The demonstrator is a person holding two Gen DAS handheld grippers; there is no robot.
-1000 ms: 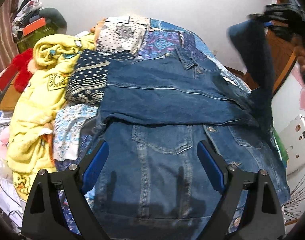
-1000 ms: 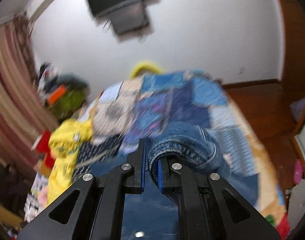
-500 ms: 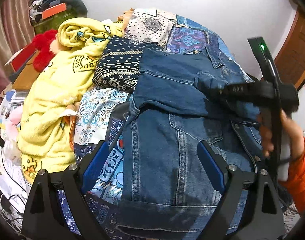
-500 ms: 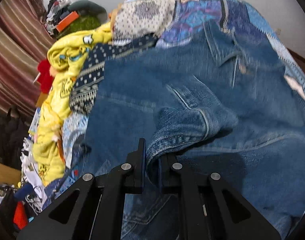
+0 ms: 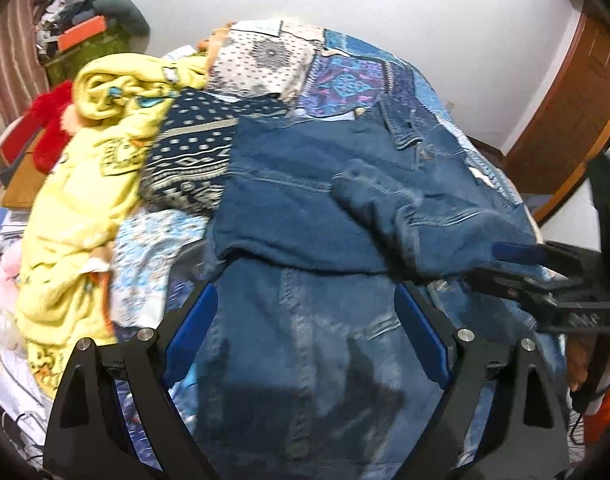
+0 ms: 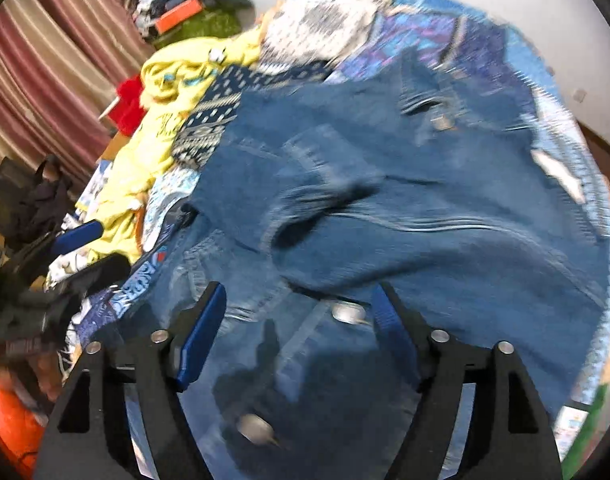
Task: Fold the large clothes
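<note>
A blue denim jacket lies spread on the bed, its right sleeve folded across its middle. It fills the right wrist view too, where the sleeve cuff lies loose. My left gripper is open and empty above the jacket's lower part. My right gripper is open and empty just above the jacket, near a metal button. It also shows at the right edge of the left wrist view.
A yellow blanket and a dark patterned cloth lie heaped left of the jacket. A patchwork bedspread covers the bed. A red plush toy and clutter sit at far left; a wooden door is at right.
My right gripper carried the sleeve down across the jacket, opened and let it go. The sleeve now rests on the jacket. My left gripper stayed open and shifted a little.
</note>
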